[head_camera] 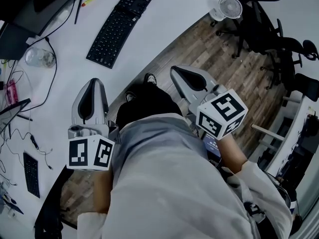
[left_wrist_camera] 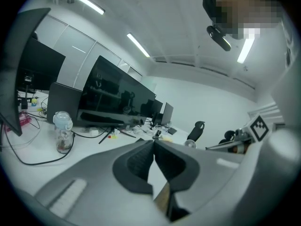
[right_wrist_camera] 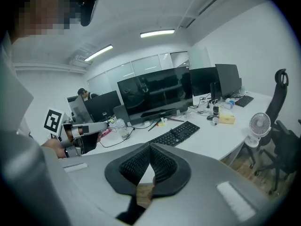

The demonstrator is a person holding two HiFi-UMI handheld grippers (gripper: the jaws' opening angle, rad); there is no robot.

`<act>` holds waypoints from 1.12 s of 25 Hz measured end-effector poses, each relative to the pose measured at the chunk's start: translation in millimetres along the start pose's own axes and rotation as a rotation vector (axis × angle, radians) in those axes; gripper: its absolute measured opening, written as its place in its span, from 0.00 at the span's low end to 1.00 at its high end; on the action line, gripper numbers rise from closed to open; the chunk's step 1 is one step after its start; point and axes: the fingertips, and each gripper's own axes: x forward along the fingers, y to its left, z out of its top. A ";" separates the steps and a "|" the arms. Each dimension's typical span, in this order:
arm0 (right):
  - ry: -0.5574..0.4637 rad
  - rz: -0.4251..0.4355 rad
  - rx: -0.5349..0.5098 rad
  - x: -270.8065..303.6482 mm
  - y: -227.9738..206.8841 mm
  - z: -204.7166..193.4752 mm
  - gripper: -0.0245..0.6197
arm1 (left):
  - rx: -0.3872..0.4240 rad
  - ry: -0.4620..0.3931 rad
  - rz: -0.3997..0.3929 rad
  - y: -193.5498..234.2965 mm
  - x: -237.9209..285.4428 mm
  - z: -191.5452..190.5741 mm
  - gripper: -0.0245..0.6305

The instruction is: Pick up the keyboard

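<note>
We hold the left gripper (head_camera: 93, 83) and right gripper (head_camera: 179, 73) near our chest, both pinched together and empty, since the keyboard (head_camera: 119, 25) lies well ahead on the desk (head_camera: 174, 14), not yet approached.

I see a black keyboard (head_camera: 121, 25) on a white desk (head_camera: 164, 19), brown wood-plank floor (head_camera: 219, 54), a white fan (head_camera: 229, 7), and my grey left gripper (head_camera: 95, 80) and right gripper (head_camera: 175, 69) bearing black-and-white square markers (head_camera: 90, 153).
</note>
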 end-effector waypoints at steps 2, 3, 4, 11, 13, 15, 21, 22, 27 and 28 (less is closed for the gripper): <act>0.003 -0.004 0.001 5.4 -3.0 3.5 0.03 | 0.004 0.006 -0.005 2.6 3.3 0.6 0.04; 0.006 -0.003 0.002 8.5 -4.5 4.7 0.03 | 0.005 0.008 -0.003 4.7 5.0 0.9 0.04; 0.007 0.000 0.003 11.8 -6.2 5.9 0.03 | 0.007 0.009 0.002 7.0 7.1 1.6 0.04; 0.018 0.030 0.002 36.6 -33.4 21.0 0.03 | 0.011 0.007 0.035 15.9 38.9 11.0 0.04; 0.021 0.043 0.008 46.2 -45.1 25.8 0.03 | 0.006 0.004 0.033 15.5 50.6 15.8 0.04; 0.027 0.056 0.020 56.1 -56.8 29.1 0.03 | 0.010 0.009 0.037 15.0 62.1 18.7 0.04; 0.046 0.121 0.036 83.0 -85.6 43.9 0.03 | -0.003 -0.024 0.051 13.8 92.6 36.8 0.04; 0.050 0.136 0.034 87.9 -89.6 46.7 0.03 | -0.008 -0.033 0.050 13.8 96.9 39.9 0.04; 0.061 0.185 0.015 110.8 -113.0 60.9 0.03 | 0.011 0.001 0.091 20.3 122.9 39.9 0.04; 0.062 0.197 0.016 115.3 -117.7 63.3 0.03 | 0.013 0.003 0.101 21.3 127.7 40.4 0.04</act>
